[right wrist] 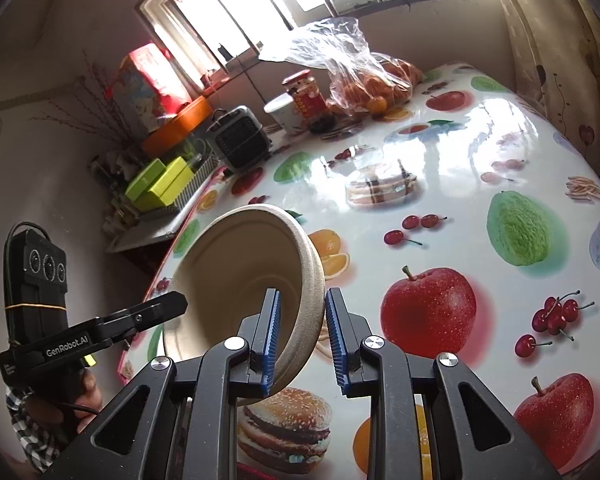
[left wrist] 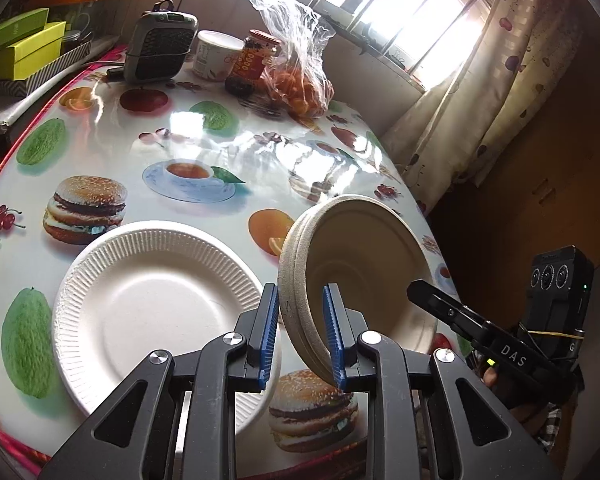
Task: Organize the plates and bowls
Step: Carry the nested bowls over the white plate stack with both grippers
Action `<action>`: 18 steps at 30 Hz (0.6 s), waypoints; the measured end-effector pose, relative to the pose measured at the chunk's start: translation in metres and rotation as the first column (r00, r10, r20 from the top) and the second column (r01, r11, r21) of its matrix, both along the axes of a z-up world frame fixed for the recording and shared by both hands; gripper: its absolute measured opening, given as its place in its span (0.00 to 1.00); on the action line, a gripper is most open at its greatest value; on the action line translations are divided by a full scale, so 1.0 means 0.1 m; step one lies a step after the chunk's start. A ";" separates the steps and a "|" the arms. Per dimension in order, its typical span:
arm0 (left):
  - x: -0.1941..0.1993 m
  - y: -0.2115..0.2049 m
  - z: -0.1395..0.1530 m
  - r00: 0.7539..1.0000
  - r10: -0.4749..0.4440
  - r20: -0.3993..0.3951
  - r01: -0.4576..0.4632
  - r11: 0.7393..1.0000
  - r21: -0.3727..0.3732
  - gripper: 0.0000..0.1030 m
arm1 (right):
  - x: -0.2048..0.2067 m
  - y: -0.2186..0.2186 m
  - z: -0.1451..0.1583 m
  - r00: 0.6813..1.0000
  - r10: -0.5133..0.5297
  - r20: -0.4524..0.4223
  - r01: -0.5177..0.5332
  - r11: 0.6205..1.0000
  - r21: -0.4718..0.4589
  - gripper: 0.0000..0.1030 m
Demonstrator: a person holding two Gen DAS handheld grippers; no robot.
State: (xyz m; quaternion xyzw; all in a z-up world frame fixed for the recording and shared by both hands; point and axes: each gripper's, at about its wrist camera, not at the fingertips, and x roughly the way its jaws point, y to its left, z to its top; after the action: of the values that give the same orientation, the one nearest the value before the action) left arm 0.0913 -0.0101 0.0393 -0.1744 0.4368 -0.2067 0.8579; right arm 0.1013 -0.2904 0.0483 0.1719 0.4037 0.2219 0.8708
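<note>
- Left wrist view: the left gripper point(left wrist: 302, 334) is squeezing the near left rim of a tan bowl point(left wrist: 364, 268), jaws narrow. The bowl is tipping up above the table point(left wrist: 204, 148), empty inside. The right gripper point(left wrist: 432, 300) is reaching in at the right; its tips are hard to see. A white paper plate point(left wrist: 156, 304) is lying empty at the left, partly hidden by the fingers.
- Right wrist view: the right gripper point(right wrist: 302, 334) is pinching the bowl's point(right wrist: 236, 280) right rim. Far off, a clear bag point(right wrist: 364, 76) is holding orange fruit.
</note>
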 end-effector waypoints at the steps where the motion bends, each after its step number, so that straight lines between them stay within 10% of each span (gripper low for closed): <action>1: -0.01 0.05 0.00 1.000 0.008 0.002 -0.008 1.000 0.000 0.23 | 0.01 0.04 0.00 1.000 0.008 -0.001 -0.008 1.000 0.000 0.23; 18: -0.17 0.67 -0.05 0.989 0.147 0.003 -0.147 0.989 0.007 0.23 | 0.11 0.72 -0.11 0.990 0.140 -0.026 -0.141 0.990 -0.001 0.23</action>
State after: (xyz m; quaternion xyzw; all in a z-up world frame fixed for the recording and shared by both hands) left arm 0.0745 0.0569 0.0341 -0.2029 0.4224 -0.1417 0.8720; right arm 0.1121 -0.2185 0.0370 0.1448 0.4265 0.2799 0.8478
